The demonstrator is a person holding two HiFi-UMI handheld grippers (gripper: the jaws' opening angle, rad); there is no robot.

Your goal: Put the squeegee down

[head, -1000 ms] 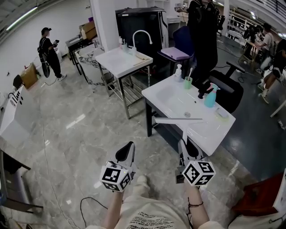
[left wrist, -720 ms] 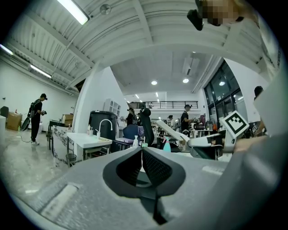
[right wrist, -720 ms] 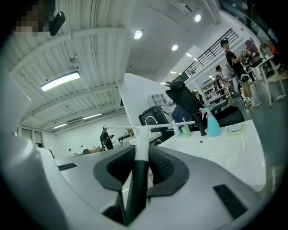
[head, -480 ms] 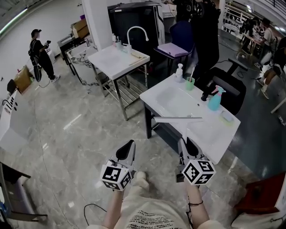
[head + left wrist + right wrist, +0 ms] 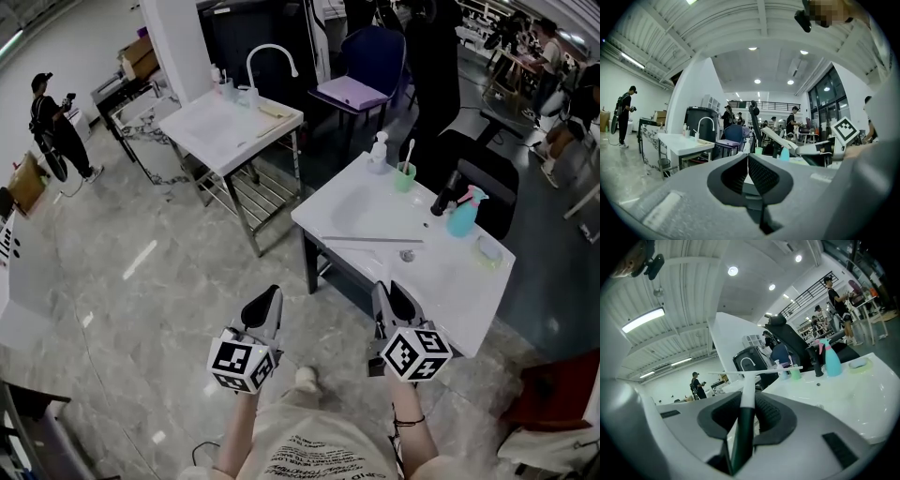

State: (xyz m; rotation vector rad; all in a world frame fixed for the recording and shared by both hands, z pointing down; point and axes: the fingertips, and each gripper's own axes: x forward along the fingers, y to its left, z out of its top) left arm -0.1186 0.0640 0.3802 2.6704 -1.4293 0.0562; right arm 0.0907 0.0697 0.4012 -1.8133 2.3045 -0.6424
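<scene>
The squeegee [image 5: 370,240] is white, with a long thin blade and a dark-ended handle. My right gripper [image 5: 390,295] is shut on that handle, and the blade hangs crosswise over the front part of the white sink counter [image 5: 441,281]. In the right gripper view the handle [image 5: 746,408] runs up between the pads to the blade. My left gripper [image 5: 266,306] is beside it over the floor, to the left of the counter. In the left gripper view its pads [image 5: 747,165] meet with nothing between them.
On the counter's far side stand a teal spray bottle [image 5: 462,214], a green cup [image 5: 404,175], a soap bottle [image 5: 378,150] and a black tap. A second sink table [image 5: 225,122] stands behind at left. Chairs [image 5: 361,89] crowd the back. A person [image 5: 52,122] stands far left.
Both grippers have moved forward together towards the sink counter. The squeegee blade now hangs further in over the counter's front. Neither grip has changed.
</scene>
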